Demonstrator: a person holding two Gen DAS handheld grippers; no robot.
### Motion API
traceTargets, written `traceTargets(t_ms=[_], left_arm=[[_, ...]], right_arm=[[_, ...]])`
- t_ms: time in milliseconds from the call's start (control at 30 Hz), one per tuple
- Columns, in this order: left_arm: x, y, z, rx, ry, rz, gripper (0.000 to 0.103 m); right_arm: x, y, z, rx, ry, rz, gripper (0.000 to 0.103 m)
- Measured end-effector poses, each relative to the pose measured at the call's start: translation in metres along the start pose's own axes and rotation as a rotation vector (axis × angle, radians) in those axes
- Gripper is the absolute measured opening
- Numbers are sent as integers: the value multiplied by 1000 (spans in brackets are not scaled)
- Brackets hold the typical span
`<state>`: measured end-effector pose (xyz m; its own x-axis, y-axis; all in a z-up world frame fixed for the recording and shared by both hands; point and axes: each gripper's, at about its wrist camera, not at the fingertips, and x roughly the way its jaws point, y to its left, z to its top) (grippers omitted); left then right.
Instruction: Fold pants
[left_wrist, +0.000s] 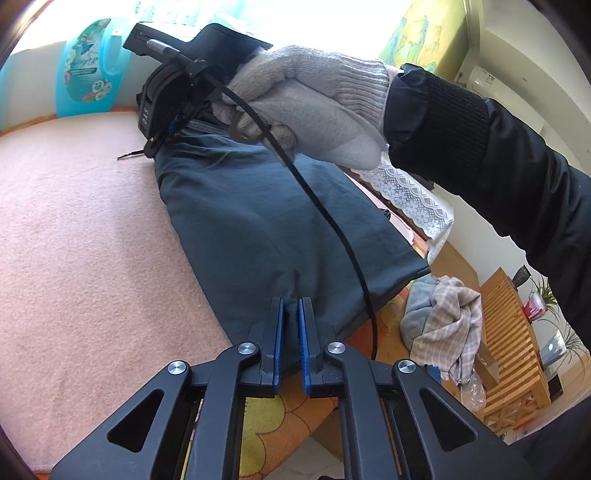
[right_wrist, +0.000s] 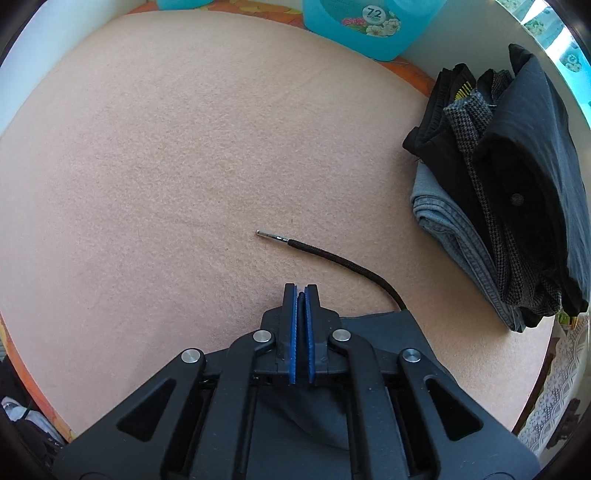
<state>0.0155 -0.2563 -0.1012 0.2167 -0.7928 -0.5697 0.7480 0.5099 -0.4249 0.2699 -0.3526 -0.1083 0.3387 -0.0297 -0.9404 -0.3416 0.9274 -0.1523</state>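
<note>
On blanket (left_wrist: 74, 229), claws (both) grip pants (left_wrist: 258, 229).

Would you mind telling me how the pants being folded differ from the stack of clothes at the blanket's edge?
The dark teal pants lie spread long and flat across the pink blanket; the stack of folded clothes is compact and layered. The pants are one plain garment, pinched by both the left gripper and right gripper; the stack mixes denim, tweed and black, untouched. Both rest on the blanket.

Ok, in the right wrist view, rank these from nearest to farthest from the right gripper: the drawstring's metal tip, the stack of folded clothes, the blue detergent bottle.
From the right gripper:
1. Drawstring's metal tip, just ahead on the pink blanket.
2. Stack of folded clothes, off to the right.
3. Blue detergent bottle, at the far edge.
</note>
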Motion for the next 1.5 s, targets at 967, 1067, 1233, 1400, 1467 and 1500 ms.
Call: traceTargets(t_ms=[967,1067,1233,1400,1467,1500], left_arm=[[-58,33,30,2,-80,115,43],[-59,50,51,-24,-91,140,46],[-42,72,79,-98,-98,162,52],[-20,84,85,-225,-98,120,52],[-12,84,85,-231,-86,118,52],[-9,84,85,-226,-81,120,52]], right_arm=[[-152,-126,-222,640,-439,42,52],[-143,-146,-275,752,-407,30,52],[-123,-181,-314,897,-422,161,52],[-95,-193,-291,890,-389,197,52],[-82,-193,-278,865,-350,172,52],[-77,-194,-272,855,-341,171,52]])
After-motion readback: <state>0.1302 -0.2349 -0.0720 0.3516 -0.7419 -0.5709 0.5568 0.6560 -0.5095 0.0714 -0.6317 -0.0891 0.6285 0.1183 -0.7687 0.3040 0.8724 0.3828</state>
